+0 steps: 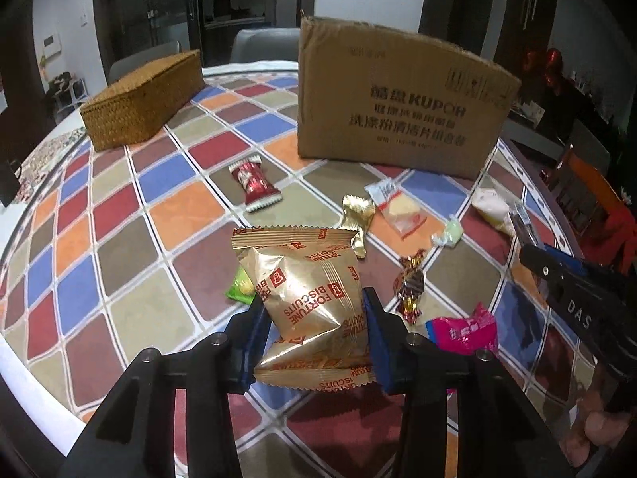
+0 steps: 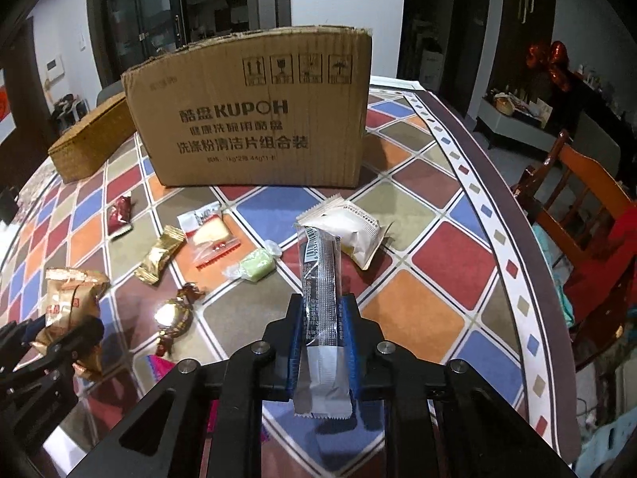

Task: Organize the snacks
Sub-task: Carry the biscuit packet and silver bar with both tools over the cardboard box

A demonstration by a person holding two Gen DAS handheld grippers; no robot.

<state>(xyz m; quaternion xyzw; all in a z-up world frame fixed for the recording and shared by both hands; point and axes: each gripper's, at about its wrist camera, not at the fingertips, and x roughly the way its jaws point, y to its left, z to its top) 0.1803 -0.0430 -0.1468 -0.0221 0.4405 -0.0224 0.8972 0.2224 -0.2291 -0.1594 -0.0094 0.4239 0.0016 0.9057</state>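
While both packs hang clear of the bench (image 1: 131, 183), I keep the left gripper (image 1: 314, 338) clamped across the gold biscuit pouch (image 1: 306, 298) and the right gripper (image 2: 320, 338) pinching the slim stick pack (image 2: 320, 290). Both seem light, crinkly and slippery; the biscuits likely crush, so I grip lightly at mid-body.

On the table (image 2: 430, 279), the cardboard box (image 2: 254, 119) stands at the back, with the woven basket (image 1: 143, 99) to its left. Loose snacks lie scattered in front of the box. The biscuit packet (image 1: 306, 302) sits between the left gripper's (image 1: 314, 318) fingers, the long stick packet (image 2: 322, 302) between the right gripper's (image 2: 322, 318); both seem lifted clear of the table.
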